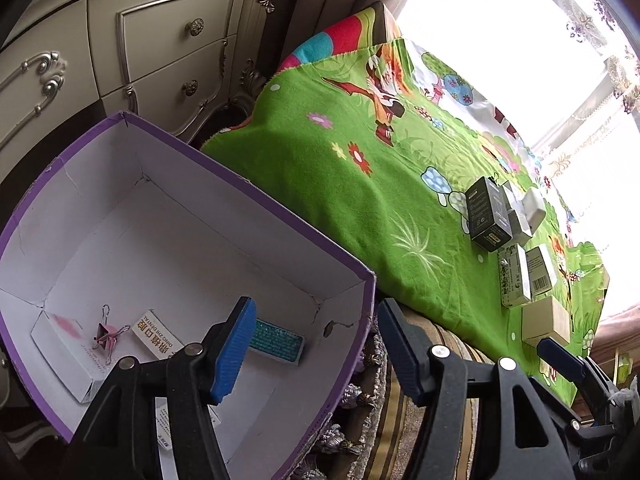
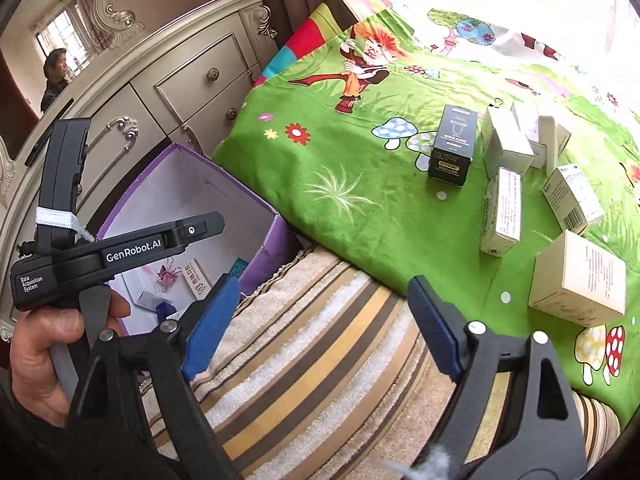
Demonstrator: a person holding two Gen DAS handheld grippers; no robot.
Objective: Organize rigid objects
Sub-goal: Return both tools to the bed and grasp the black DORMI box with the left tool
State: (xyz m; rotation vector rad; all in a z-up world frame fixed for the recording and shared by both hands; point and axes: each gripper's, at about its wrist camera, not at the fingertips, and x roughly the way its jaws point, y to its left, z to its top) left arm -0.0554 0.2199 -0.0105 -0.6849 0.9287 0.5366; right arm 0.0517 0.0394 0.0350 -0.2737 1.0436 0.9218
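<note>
Boxes are what we see most of. On the green cartoon blanket [image 2: 360, 184], a cluster sits at two o'clock from our right gripper [image 2: 320, 328]: a black box [image 2: 452, 148] stands upright, a white box [image 2: 506, 146] is just beside it at three o'clock, a long white carton [image 2: 502, 212] lies nearer us, a barcode box [image 2: 572, 196] is at its three o'clock, and a cream box [image 2: 580, 284] is nearest. Our right gripper hangs over the striped towel [image 2: 312, 340], its jaws spread wide with nothing between them.

Our left gripper [image 1: 316, 348] is likewise spread and holds nothing, one finger over the purple box [image 1: 224, 168], the other outside its wall. Inside that box, at ten o'clock from the gripper, lie a pink binder clip [image 1: 106, 334], a small white packet [image 1: 154, 336] beside it and a teal-topped packet [image 1: 276, 342]. A cream dresser [image 1: 120, 52] stands behind at eleven o'clock.
</note>
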